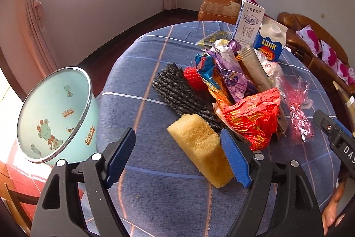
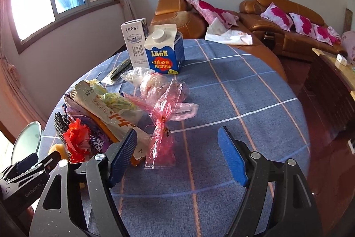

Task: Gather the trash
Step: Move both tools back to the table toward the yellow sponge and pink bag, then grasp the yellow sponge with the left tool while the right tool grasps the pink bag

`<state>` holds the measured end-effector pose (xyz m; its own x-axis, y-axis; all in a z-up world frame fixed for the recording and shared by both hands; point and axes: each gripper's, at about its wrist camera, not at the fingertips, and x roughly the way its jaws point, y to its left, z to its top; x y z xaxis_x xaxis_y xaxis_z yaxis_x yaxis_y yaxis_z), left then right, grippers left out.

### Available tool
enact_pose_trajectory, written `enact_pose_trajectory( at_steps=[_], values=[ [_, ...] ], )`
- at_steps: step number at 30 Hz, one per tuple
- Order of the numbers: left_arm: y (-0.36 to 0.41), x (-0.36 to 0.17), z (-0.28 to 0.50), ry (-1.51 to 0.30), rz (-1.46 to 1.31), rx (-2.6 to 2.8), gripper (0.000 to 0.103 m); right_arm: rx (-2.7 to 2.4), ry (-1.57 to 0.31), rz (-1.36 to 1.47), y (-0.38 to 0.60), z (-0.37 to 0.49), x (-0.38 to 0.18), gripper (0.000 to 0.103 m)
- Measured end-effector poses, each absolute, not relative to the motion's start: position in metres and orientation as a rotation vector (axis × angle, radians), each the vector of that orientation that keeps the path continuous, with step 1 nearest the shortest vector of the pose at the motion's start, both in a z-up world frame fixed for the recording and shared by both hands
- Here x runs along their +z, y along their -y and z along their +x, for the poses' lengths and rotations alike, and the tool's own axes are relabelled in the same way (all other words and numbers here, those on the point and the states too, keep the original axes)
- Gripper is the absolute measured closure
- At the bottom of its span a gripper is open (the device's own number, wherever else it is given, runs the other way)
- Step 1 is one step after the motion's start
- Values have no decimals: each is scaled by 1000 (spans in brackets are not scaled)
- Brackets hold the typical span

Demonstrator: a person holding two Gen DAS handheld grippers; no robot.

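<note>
A heap of crumpled wrappers (image 1: 226,81) lies on the blue checked tablecloth (image 1: 142,72), with a red wrapper (image 1: 253,117) at its front. A yellow sponge (image 1: 197,143) lies beside it, partly behind the right finger of my left gripper (image 1: 177,159), which is open with no pad pressing on it. A pink cellophane bag (image 2: 159,137) lies in the gap of my right gripper (image 2: 177,154), also open and holding nothing. Behind stand a blue LOOK carton (image 2: 164,50) and a white milk carton (image 2: 134,41).
A mint-green bowl (image 1: 55,114) with a deer print leans at the table's left edge. A black woven scrubber (image 1: 177,90) and a red net ball (image 1: 193,78) lie by the heap. Brown leather sofas (image 2: 277,21) with pink cushions stand beyond the table.
</note>
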<state>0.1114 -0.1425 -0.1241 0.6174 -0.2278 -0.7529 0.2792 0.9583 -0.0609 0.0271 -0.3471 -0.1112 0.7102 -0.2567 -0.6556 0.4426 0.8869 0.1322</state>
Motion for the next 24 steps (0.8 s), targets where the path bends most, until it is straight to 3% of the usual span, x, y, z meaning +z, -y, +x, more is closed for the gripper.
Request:
enact_pose_trajectory(
  at_steps=[6,12,14,19,24],
  values=[
    [148,-135,114,-903,42,-320,49,-393,-725,276,351,45,-125,35],
    [146,-136,114,-903,19,-344,57,-355,-782,322,356,53,-140,60],
    [148,-137,112,-897,29,-363,62,-344,-791,335,357,54,-143,75],
    [143,-132,108,-878,24,-393,64,-349,-763,337,356,46,-137,82],
    [133,-120,102,-820,35,-398,65,-377,-696,309,351,30,-118,83]
  ],
)
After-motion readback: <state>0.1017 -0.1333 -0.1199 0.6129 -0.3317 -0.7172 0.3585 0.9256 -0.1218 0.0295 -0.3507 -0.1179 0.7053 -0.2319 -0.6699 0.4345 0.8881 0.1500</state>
